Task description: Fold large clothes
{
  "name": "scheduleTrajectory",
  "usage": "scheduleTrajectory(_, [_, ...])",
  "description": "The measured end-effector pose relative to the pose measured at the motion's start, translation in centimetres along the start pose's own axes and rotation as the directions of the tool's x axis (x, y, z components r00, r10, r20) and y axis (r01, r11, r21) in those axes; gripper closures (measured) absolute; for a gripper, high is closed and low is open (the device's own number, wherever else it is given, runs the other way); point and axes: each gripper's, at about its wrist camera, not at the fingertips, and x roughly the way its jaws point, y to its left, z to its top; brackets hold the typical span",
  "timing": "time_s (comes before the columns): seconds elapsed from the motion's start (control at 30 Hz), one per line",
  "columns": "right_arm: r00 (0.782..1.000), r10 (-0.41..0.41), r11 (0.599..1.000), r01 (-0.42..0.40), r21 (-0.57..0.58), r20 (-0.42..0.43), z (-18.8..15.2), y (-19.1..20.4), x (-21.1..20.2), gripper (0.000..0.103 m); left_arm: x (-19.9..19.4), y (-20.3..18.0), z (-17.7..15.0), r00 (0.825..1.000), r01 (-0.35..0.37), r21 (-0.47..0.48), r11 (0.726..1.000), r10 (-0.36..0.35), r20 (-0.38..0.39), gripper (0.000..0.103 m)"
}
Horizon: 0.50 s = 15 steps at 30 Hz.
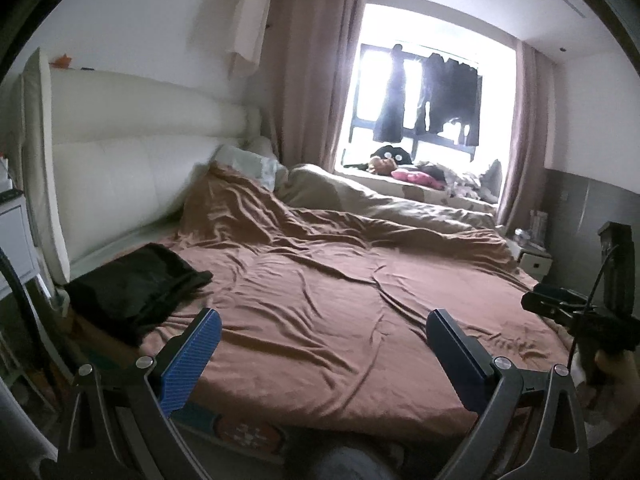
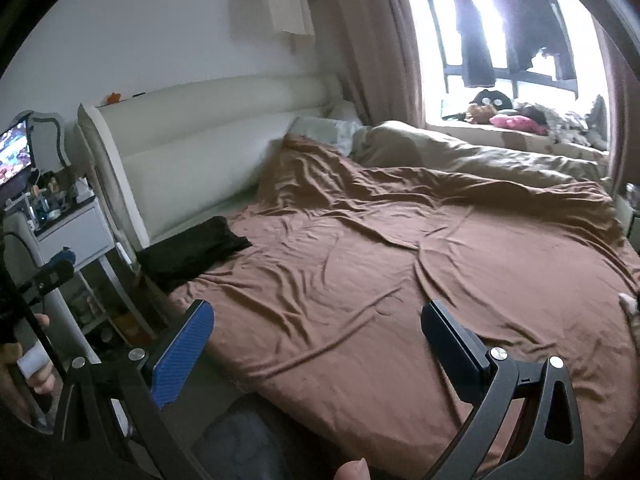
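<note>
At lower left of both frames, black garment (image 1: 132, 292) lies apparently folded on bed (image 1: 340, 320); left tool (image 1: 324, 338) and right tool (image 2: 318, 330) gape empty, next needing another garment.

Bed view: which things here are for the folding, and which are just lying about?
For the job:
black garment
brown sheet
left claw, open
right claw, open

Lying about:
beige duvet
pillow
hanging clothes
pink item
</note>
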Motion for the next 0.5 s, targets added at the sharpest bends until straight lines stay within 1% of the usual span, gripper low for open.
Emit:
scheduleTrajectory(0.2, [1.0,-0.023,1.0,0.023,0.022,0.013,-2.6,0.4,-2.7,0.0,-1.7,-0.9,-1.6,1.0,0.023,0.031,0.999,-0.023,0.0,0.0])
scheduleTrajectory(0.5, [0.995,-0.095,0.995,0.094,0.034,0.02,-5.0,0.8,-4.0,0.0,-3.3,-1.9,-4.3,0.999,0.038,0.041,0.998,-0.039,0.028,0.0])
